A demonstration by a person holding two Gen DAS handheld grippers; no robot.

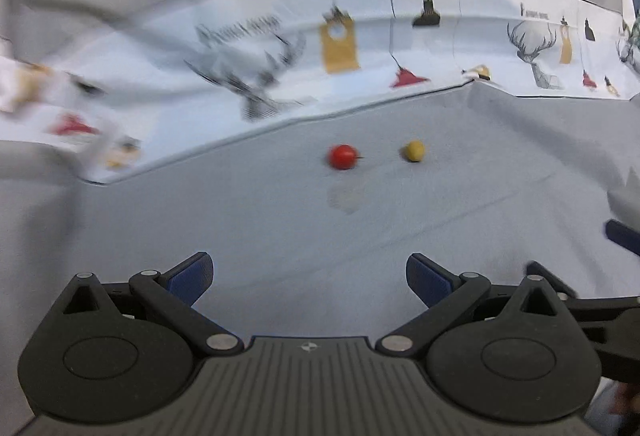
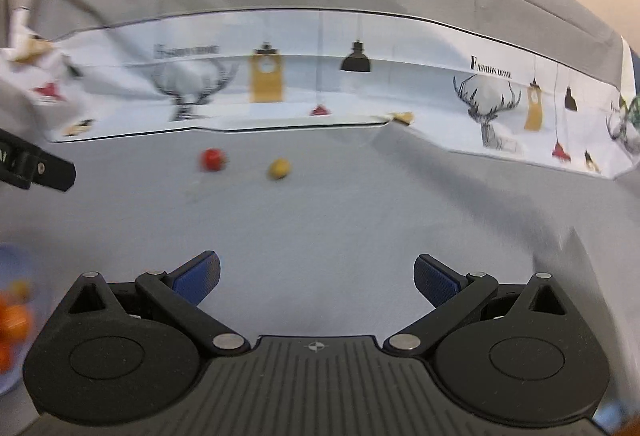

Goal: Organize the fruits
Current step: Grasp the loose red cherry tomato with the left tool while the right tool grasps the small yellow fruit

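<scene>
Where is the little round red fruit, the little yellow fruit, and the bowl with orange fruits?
Small round red fruit (image 1: 342, 156): left wrist view, its middle.
Small yellow fruit (image 1: 414, 150): left wrist view, its middle.
Pale blue bowl of orange fruits (image 2: 16, 256): right wrist view, its blurry rim.

Red round fruit (image 1: 342, 156) w/ stem & small yellow fruit (image 1: 414, 150) lie apart on grey cloth (image 1: 320, 228)

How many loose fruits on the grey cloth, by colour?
Small round red fruit: 1
Small yellow oval fruit: 1
Total loose: 2
Blurred orange fruits in the pale bowl at the right wrist view's left edge can't be counted.
</scene>
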